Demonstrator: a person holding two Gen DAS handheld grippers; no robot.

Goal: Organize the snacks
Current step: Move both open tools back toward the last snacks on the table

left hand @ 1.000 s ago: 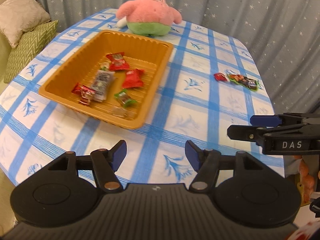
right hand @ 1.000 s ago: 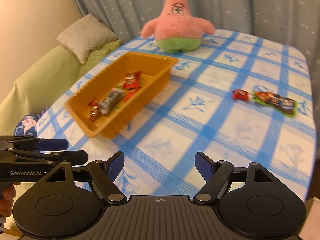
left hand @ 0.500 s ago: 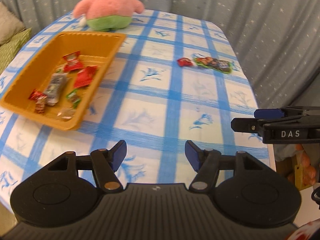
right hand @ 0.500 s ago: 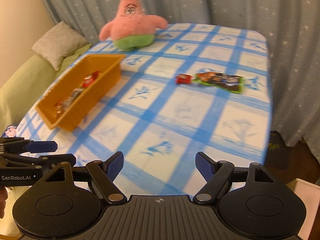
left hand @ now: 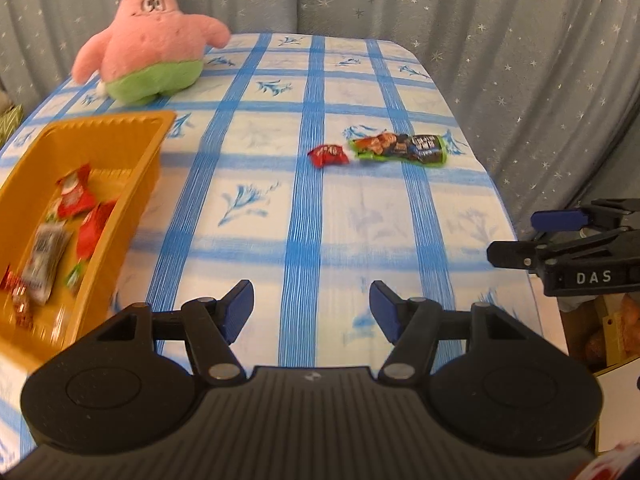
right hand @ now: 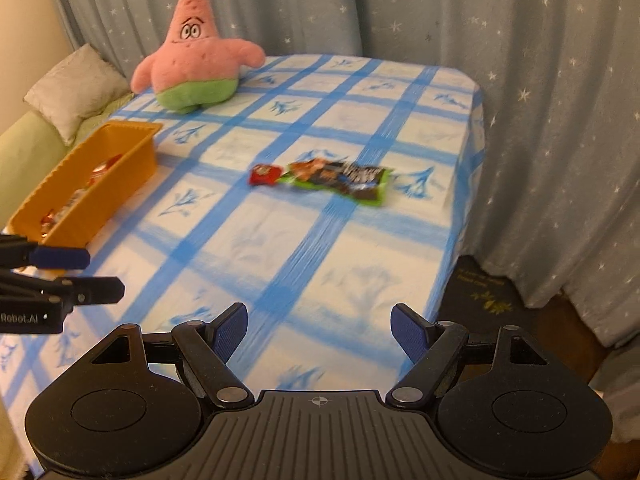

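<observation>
An orange tray point(left hand: 132, 184) point(right hand: 116, 176) sits at the table's left side with several wrapped snacks point(left hand: 76, 200) inside. A small red snack packet point(left hand: 328, 155) point(right hand: 265, 174) lies on the blue-checked cloth, and a long green snack bar point(left hand: 400, 148) point(right hand: 340, 178) lies just right of it. My left gripper point(left hand: 311, 306) hovers open and empty over the near part of the table, well short of both packets. My right gripper point(right hand: 319, 326) is also open and empty, near the front edge. Each gripper shows side-on at the edge of the other's view.
A pink star plush toy point(left hand: 152, 44) point(right hand: 196, 60) stands at the back left of the table point(left hand: 360, 220). Grey starred curtains point(right hand: 540, 80) hang behind and to the right. The table's right edge drops off near a dark floor mat point(right hand: 480, 296). Cushions point(right hand: 76, 88) lie far left.
Both grippers have swung rightward: the tray slid toward the left edge of each view, and the red packet and green bar came nearer the centre. Jaw openings look unchanged.
</observation>
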